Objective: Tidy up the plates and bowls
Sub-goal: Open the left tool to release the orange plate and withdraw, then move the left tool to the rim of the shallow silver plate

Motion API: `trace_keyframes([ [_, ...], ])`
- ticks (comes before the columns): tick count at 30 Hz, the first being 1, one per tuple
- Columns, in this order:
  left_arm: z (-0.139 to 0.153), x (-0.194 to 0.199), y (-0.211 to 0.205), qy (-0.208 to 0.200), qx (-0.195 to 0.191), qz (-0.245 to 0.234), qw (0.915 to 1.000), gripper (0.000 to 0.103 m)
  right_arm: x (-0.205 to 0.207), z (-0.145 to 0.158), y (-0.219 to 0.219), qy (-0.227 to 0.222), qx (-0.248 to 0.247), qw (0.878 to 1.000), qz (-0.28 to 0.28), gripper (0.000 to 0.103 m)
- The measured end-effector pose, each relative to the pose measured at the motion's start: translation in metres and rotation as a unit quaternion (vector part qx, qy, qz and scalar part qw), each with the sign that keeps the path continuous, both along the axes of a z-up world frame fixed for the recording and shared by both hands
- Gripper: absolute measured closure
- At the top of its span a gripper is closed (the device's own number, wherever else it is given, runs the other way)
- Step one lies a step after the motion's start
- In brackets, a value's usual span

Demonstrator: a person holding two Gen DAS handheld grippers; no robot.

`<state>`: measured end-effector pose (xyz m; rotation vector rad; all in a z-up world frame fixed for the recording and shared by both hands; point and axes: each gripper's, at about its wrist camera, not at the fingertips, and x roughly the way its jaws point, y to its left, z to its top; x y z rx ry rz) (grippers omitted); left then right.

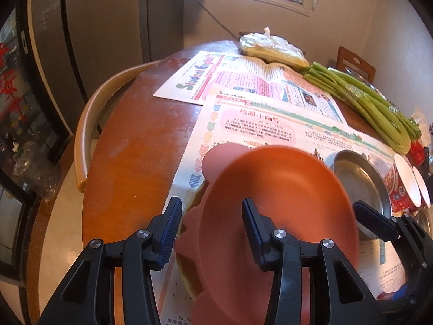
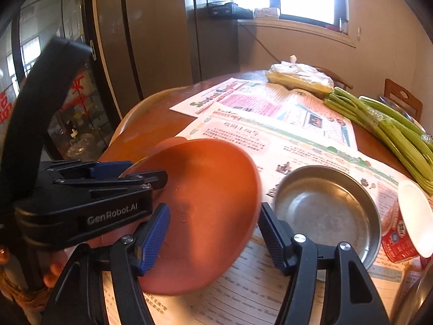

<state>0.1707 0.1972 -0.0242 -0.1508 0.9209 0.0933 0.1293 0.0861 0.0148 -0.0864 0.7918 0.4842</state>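
Note:
An orange plate [image 1: 276, 197] with a lobed rim hangs tilted over the newspaper. My left gripper [image 1: 212, 228] is shut on its near rim, one finger inside the plate and one outside. In the right wrist view the same left gripper [image 2: 146, 176] clamps the orange plate [image 2: 211, 203] from the left. My right gripper [image 2: 213, 237] stands open just before the plate's lower edge, its pads not pressing on it. One of its fingers [image 1: 373, 219] shows apart from the plate. A steel bowl [image 2: 324, 208] sits to the right on the paper. A yellowish dish [image 1: 186, 276] lies under the plate.
Newspaper sheets [image 1: 270, 113] cover much of the round wooden table [image 1: 130, 149]. Celery stalks [image 2: 392, 127] and a plastic bag [image 2: 297, 77] lie at the far side. Noodle cups [image 2: 406, 227] stand right of the bowl. A chair back [image 1: 89, 124] curves along the table's left edge.

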Motion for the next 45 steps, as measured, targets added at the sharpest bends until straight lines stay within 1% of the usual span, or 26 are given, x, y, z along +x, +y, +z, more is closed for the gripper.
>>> trace_keyframes([
  [4,0.004,-0.003,0.001,-0.005,-0.003,0.008,0.9999,0.055,0.0,0.01,-0.014,-0.012,0.019,1.0,-0.01,0.037],
  [8,0.016,-0.007,0.003,-0.024,-0.005,0.014,0.9996,0.054,-0.001,0.015,-0.023,-0.013,0.034,0.999,-0.014,0.037],
  [14,0.03,-0.012,0.004,-0.04,0.0,0.029,0.9988,0.053,-0.008,0.023,-0.036,-0.026,0.042,0.999,-0.022,0.037],
  [17,0.046,-0.023,0.0,-0.064,0.013,0.041,0.997,0.053,-0.012,0.03,-0.046,-0.037,0.047,0.998,-0.031,0.036],
  [18,0.055,-0.03,-0.002,-0.081,0.013,0.043,0.9957,0.052,-0.014,0.034,-0.052,-0.041,0.05,0.997,-0.035,0.035],
  [21,0.072,-0.044,-0.006,-0.11,0.009,0.045,0.9929,0.049,-0.019,0.042,-0.068,-0.046,0.05,0.997,-0.045,0.035],
  [24,0.085,-0.056,-0.016,-0.126,0.002,0.036,0.9914,0.048,-0.026,0.051,-0.095,-0.059,0.054,0.994,-0.072,0.034],
  [30,0.103,-0.071,-0.047,-0.144,-0.001,0.006,0.9895,0.048,-0.043,0.066,-0.136,-0.08,0.068,0.989,-0.102,0.033],
  [36,0.113,-0.081,-0.083,-0.148,-0.004,-0.032,0.9884,0.048,-0.062,0.081,-0.163,-0.098,0.078,0.985,-0.118,0.032],
  [38,0.119,-0.087,-0.096,-0.157,-0.003,-0.043,0.9867,0.048,-0.069,0.086,-0.172,-0.107,0.08,0.983,-0.125,0.032],
  [40,0.124,-0.093,-0.109,-0.162,0.0,-0.057,0.9851,0.048,-0.077,0.092,-0.181,-0.127,0.076,0.98,-0.136,0.032],
  [42,0.128,-0.096,-0.121,-0.165,0.0,-0.069,0.9839,0.047,-0.084,0.097,-0.189,-0.137,0.08,0.977,-0.14,0.032],
  [45,0.13,-0.098,-0.134,-0.166,-0.002,-0.082,0.9826,0.047,-0.089,0.101,-0.198,-0.14,0.088,0.976,-0.144,0.031],
])
